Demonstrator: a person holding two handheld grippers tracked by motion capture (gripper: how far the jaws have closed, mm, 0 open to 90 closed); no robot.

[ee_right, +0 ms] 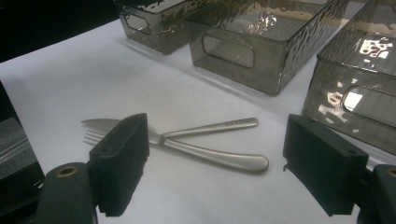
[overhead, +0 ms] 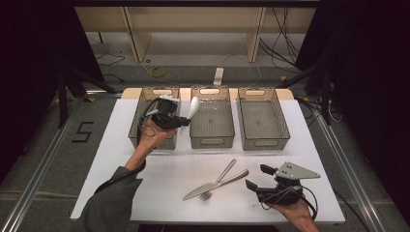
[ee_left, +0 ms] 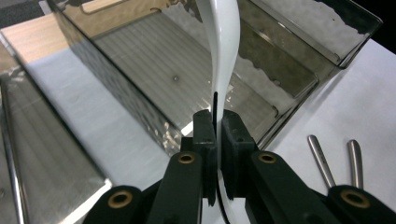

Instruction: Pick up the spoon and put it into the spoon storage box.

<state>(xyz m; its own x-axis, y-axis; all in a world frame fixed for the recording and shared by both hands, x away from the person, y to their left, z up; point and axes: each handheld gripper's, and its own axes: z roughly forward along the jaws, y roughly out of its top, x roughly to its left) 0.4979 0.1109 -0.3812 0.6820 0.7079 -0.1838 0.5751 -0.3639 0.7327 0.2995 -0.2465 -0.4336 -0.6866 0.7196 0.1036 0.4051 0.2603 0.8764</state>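
Note:
A white spoon (overhead: 193, 107) hangs above the left rim of the middle bin (overhead: 212, 141), with my left gripper (overhead: 183, 121) shut on its handle. In the left gripper view the jaws (ee_left: 216, 123) pinch the thin handle, and the white spoon (ee_left: 224, 46) rises from them over the smoky bin (ee_left: 140, 60). My right gripper (overhead: 256, 176) stands open low at the front right of the table. In the right gripper view its jaws (ee_right: 222, 149) are wide apart with nothing between them. A steel knife (ee_right: 219, 157) and fork (ee_right: 210, 127) lie crossed beyond them.
Three smoky clear bins stand in a row at the back: left bin (overhead: 138, 130), middle bin and right bin (overhead: 263, 140). The knife (overhead: 215, 184) and fork (overhead: 223, 175) lie crossed on the white mat (overhead: 159, 179) at front centre. Two steel handles (ee_left: 322, 158) show in the left gripper view.

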